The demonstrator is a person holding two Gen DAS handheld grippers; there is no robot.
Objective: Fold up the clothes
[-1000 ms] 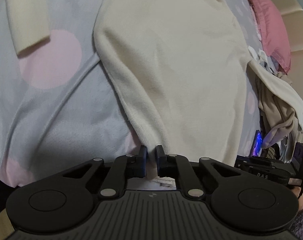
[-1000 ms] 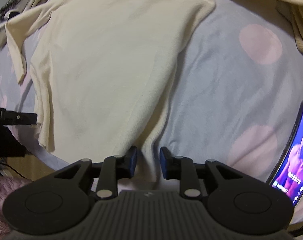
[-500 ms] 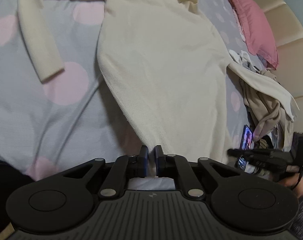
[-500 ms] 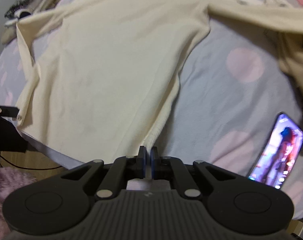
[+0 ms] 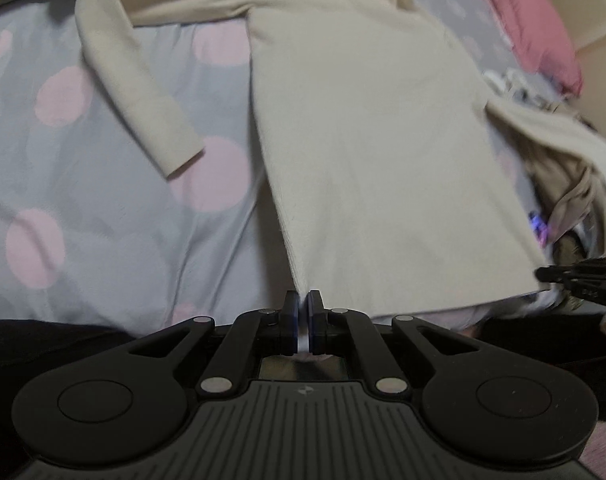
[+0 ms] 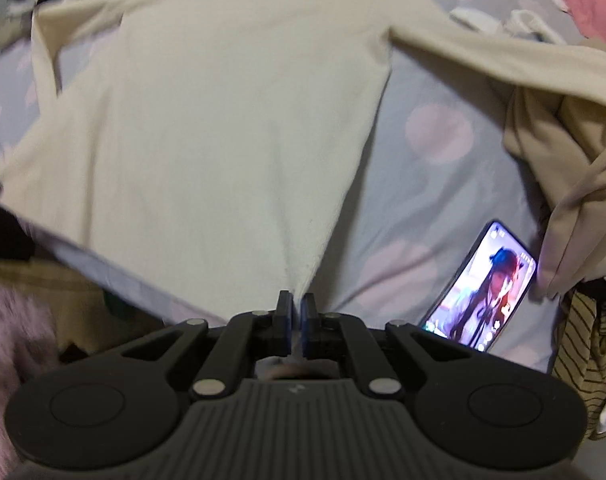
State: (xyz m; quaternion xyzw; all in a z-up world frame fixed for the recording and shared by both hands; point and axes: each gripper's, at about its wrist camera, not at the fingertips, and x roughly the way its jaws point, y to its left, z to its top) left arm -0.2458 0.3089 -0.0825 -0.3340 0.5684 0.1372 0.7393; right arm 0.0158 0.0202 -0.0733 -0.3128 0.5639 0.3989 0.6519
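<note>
Dim, motion-blurred, fisheye-bent edges

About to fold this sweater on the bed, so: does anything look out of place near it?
Yes: a phone with its screen lit lies on the bedsheet just right of the cream sweater, beside a heap of clothes.

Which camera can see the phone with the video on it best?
The right wrist view. There the phone lies on the spotted bed sheet with its lit screen facing the camera, beside the cream sweater. The left wrist view shows only a tiny purple glow of it past the sweater's far edge.
</note>
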